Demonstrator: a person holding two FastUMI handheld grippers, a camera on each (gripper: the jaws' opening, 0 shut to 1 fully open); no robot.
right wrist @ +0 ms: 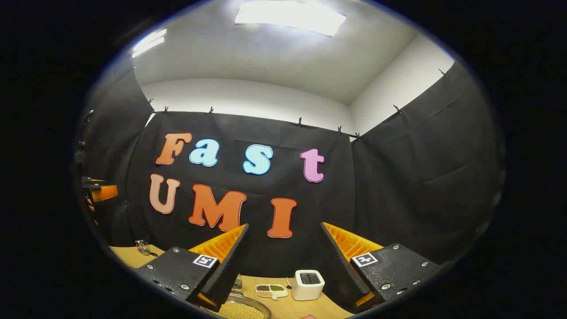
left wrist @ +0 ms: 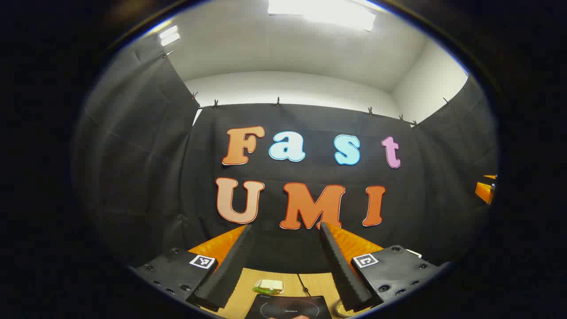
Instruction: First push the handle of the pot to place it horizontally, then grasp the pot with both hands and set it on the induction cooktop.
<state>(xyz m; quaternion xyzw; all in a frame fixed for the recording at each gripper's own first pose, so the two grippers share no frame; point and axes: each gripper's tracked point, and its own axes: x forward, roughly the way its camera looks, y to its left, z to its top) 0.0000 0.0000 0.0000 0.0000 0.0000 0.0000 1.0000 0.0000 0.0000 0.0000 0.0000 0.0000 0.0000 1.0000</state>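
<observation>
Both grippers hung wide and empty, left gripper [left wrist: 283, 261] above the induction cooktop [left wrist: 290, 308] at 6 o'clock, right gripper [right wrist: 283, 266] likewise; best dropped low before nudging the handle.

Right gripper view: white toaster [right wrist: 308, 284] on the wooden worktop [right wrist: 305, 308], around 6 o'clock, near the back cloth wall. Just beside it at its 9 o'clock, a small white divided dish [right wrist: 271, 290] with dark, green and tan fillings, apart from the toaster. Metal bowl of pale beans [right wrist: 241, 309] at 7 o'clock, bottom edge, partly cut off. Small wire item [right wrist: 143, 247] at far 8 o'clock on the worktop edge, too small to tell.

Left gripper view: same divided dish [left wrist: 269, 287] at 6 o'clock on the worktop [left wrist: 248, 288]. Round woven-looking mat edge [left wrist: 342, 309] at 5 o'clock, mostly hidden. Ceiling light panel [left wrist: 323, 11] at 12 o'clock.
</observation>
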